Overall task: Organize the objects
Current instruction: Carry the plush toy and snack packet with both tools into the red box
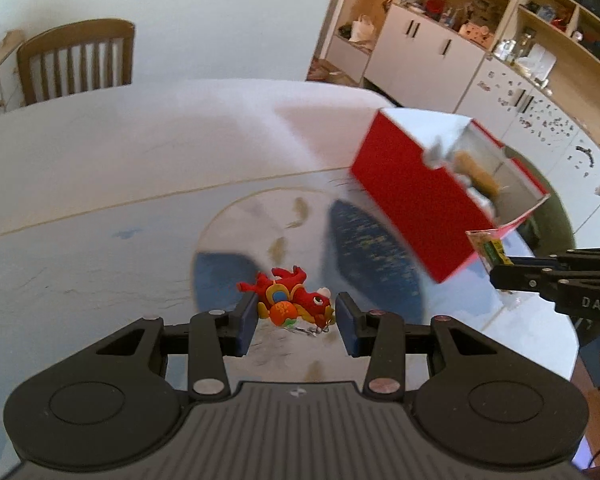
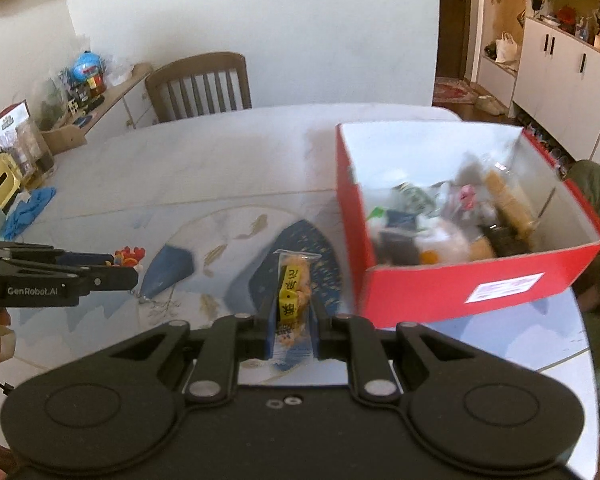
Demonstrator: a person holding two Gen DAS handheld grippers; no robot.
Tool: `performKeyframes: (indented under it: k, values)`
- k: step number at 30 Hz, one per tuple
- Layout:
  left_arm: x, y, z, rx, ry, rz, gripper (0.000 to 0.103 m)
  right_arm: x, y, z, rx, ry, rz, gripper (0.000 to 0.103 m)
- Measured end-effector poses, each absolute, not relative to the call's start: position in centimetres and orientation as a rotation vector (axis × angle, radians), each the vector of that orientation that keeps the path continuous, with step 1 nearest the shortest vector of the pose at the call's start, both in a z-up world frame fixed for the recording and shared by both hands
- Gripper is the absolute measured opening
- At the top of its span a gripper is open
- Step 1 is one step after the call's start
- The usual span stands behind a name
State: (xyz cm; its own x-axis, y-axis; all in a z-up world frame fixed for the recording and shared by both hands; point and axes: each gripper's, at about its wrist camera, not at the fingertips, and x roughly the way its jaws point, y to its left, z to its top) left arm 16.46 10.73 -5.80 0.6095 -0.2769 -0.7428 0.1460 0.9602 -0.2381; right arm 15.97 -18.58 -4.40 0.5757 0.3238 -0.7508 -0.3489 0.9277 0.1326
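Left wrist view: the left tool is seen pinching a small red dragon figurine w/ orange, yellow and blue patches; both blue pads sit against its ends, and a short metal chain hangs below it. It is held clear above the counter, over a printed mat w/ a pale disc and dark blue shapes. Only in this view is the red box's plain long side shown, tilted by the lens, w/ little of its contents visible. The right tool enters from the right edge, side-on, w/ a packet corner at its tip.

Right wrist view: the right tool is pressed tight on a clear snack packet holding golden-brown pieces, w/ a yellow band printed in dark characters running along it. The packet is held upright between the pads, just left of the box's near corner and above the mat. Only here is the red box seen open from above: white inside, a white label on its near wall, filled w/ mixed items, blurred, possibly incl. a pink toy and a tan roll. The left tool is seen side-on at the left edge w/ the red figurine at its tip. Also only here: blue gloves at the counter's left edge, a cluttered shelf behind them. A wooden chair appears in both views.
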Motion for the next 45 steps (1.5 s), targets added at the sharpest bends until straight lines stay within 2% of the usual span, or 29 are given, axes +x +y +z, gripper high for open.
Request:
performKeyframes:
  k: [12, 32, 45]
  values:
    - [18.3, 2.2, -2.0, -0.131, 0.833, -0.341, 0.041, 18.1, -25.2, -2.3, -0.018, 0.822, 0.368, 0.016]
    - [26.2, -11.0, 2.0, -0.026, 0.739, -0.41, 0.041, 25.3, -34.2, -3.8, 0.002, 0.834, 0.311, 0.016]
    - [32.4, -15.7, -2.5, 0.042, 0.825, -0.386, 0.041, 29.4, -33.2, -7.1, -0.073, 0.901, 0.363, 0.016]
